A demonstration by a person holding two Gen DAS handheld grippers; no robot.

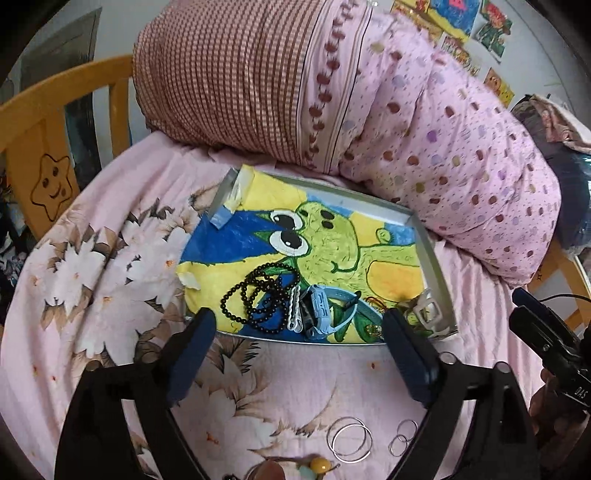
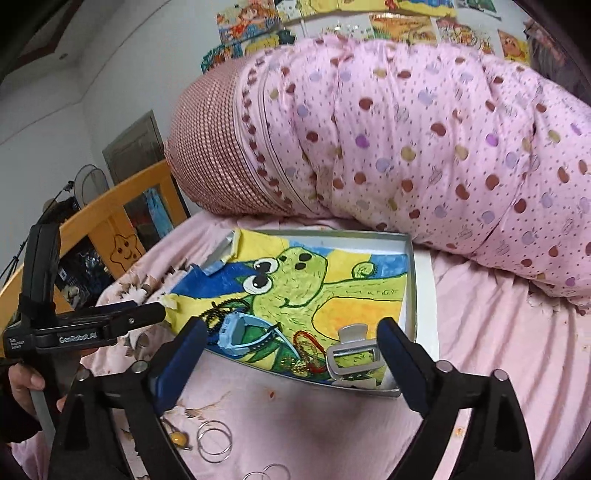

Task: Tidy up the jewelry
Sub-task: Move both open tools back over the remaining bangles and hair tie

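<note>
Silver hoops (image 1: 349,439) on pink floral bedsheet (image 1: 110,280) beneath both gaping, empty tongs (image 1: 299,350), drawing-covered wall (image 2: 332,22) beyond.

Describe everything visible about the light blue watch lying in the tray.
The light blue plastic wristwatch has a chunky rectangular case with a dark face and a soft-looking strap with a dark buckle. It lies tilted on its side, strap curled, near the front edge of the shallow grey tray, on the frog drawing. A black bead necklace and a small white clip lie against it. Neither gripper touches it.
</note>
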